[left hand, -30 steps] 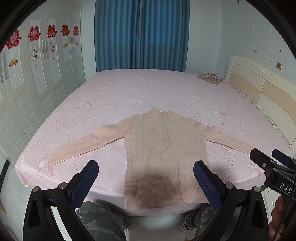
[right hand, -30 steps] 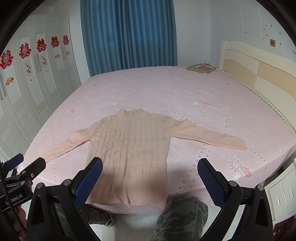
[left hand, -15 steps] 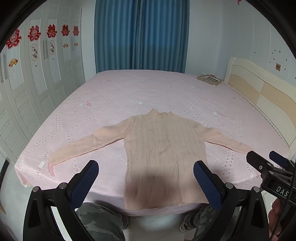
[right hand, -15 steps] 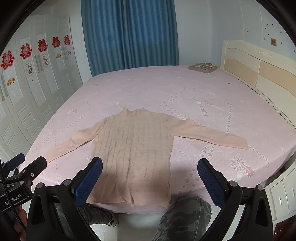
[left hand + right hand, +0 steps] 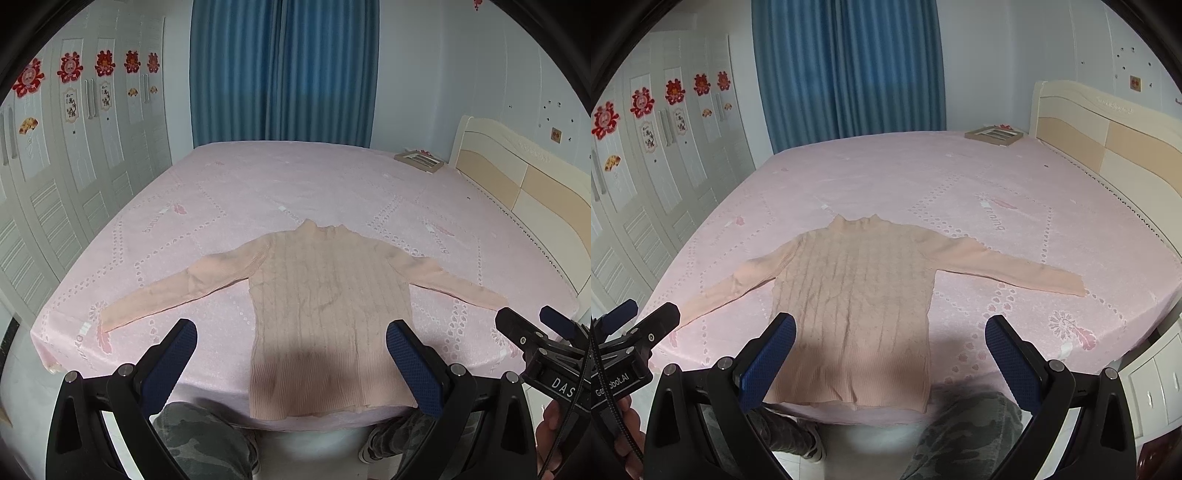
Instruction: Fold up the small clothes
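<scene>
The left gripper (image 5: 291, 354) and right gripper (image 5: 890, 350) are moved slightly nearer, both wide apart and empty, so each sleeve of the sweater (image 5: 325, 295) is best pinched at its cuff.

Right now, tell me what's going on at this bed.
A person stands at the foot of the pink bed with a gripper in each hand. A peach knit sweater lies flat on it, both sleeves spread, hem at the near edge. The left gripper and the right gripper are both open, held short of the sweater and touching nothing. No fold is made yet.
</scene>
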`<state>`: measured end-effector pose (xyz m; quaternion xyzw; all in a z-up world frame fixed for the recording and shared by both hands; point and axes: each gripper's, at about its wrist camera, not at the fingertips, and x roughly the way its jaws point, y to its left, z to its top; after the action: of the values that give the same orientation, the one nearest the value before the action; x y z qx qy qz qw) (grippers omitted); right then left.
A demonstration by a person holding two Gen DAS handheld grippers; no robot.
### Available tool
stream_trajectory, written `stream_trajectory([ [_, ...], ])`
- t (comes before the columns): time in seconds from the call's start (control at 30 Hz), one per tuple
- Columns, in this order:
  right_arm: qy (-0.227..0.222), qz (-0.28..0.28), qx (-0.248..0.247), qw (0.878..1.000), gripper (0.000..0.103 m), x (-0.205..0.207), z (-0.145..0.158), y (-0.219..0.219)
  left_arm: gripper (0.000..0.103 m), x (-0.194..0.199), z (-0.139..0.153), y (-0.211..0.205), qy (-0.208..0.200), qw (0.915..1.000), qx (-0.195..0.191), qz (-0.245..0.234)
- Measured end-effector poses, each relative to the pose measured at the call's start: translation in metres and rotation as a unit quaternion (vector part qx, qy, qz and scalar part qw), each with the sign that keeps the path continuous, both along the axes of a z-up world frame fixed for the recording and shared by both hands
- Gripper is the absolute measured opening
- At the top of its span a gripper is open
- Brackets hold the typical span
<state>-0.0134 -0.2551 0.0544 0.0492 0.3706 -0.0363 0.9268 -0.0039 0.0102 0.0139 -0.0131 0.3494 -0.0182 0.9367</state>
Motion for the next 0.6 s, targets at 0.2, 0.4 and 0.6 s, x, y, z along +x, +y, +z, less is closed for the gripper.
stream_trajectory([
  [0.2, 0.000, -0.007, -0.004, 1.000, 0.101, 0.004, 0.003, -0.003, 0.103, 0.001, 0.003, 0.003, -0.006, 1.0000, -0.003, 0.000],
  [0.4, -0.001, -0.011, -0.011, 1.000, 0.101, 0.010, 0.005, -0.003, 0.103, 0.005, 0.007, 0.003, -0.011, 0.9999, -0.005, -0.004],
  [0.6, -0.015, -0.021, -0.002, 1.000, 0.101, 0.016, 0.011, -0.005, 0.103, 0.013, 0.008, 0.006, -0.014, 0.9998, -0.004, -0.014],
])
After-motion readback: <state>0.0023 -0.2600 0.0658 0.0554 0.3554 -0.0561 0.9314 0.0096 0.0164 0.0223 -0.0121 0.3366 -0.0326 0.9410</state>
